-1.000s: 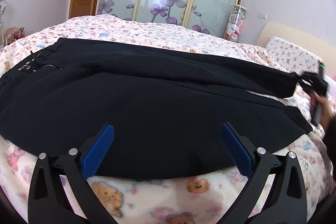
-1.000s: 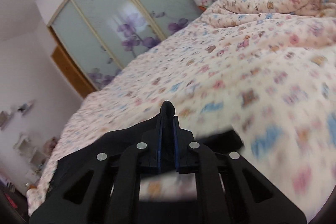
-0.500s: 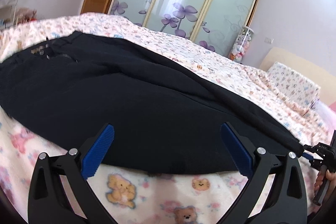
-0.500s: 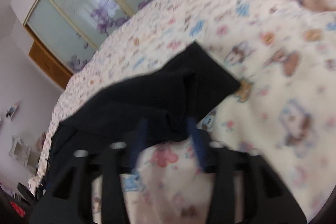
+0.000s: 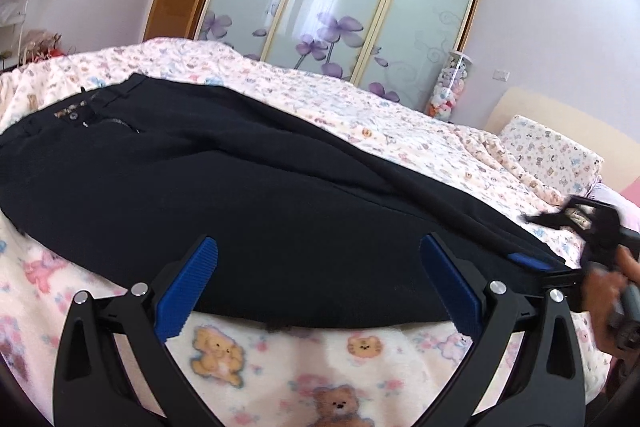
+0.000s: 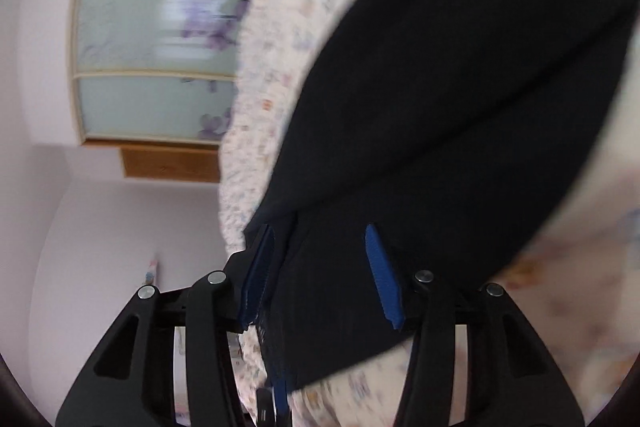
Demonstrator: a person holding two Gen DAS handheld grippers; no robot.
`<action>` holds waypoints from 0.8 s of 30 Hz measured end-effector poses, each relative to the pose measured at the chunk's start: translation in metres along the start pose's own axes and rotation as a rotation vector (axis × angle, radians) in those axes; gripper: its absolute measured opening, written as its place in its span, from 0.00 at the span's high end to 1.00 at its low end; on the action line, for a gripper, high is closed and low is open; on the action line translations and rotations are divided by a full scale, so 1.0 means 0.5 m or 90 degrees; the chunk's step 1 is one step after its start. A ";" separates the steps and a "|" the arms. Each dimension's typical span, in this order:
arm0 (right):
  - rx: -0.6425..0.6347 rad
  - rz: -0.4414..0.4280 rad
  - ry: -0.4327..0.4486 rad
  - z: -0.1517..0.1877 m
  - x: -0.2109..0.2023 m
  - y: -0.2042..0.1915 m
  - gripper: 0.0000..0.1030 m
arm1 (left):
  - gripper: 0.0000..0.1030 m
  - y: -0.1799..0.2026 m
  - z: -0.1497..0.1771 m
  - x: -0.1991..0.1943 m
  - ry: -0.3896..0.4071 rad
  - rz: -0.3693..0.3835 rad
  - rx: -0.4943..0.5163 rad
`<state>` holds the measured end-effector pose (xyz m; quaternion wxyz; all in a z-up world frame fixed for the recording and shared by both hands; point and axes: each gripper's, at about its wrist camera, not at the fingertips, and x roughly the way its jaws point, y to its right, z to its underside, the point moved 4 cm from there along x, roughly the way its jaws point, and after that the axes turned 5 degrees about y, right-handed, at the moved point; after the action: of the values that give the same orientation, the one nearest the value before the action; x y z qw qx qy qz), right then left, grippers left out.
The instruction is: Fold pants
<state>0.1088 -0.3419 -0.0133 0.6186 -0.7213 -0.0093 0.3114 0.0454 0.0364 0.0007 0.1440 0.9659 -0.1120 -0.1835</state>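
While soft black pants [image 5: 248, 195] (matte) drape the plush bedspread [image 5: 280, 359].

Left gripper [image 5: 318, 283]: held low, blue pads spread wide, nothing between them. Right gripper [image 6: 322, 269]: rolled onto its side, jaws half apart and just closing, with black cloth between the pads but unpinched; in the left view seen at 3 o'clock, gripped by a hand [image 5: 606, 285].
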 end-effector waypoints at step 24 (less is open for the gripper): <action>-0.227 -0.048 0.037 0.028 -0.044 0.010 0.96 | 0.02 -0.106 -0.027 0.003 -0.010 0.019 -0.186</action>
<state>0.0826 -0.3394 -0.0088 0.4922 -0.8275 -0.0736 0.2600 0.0609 0.0888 -0.0047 0.2851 0.9314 -0.0992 -0.2035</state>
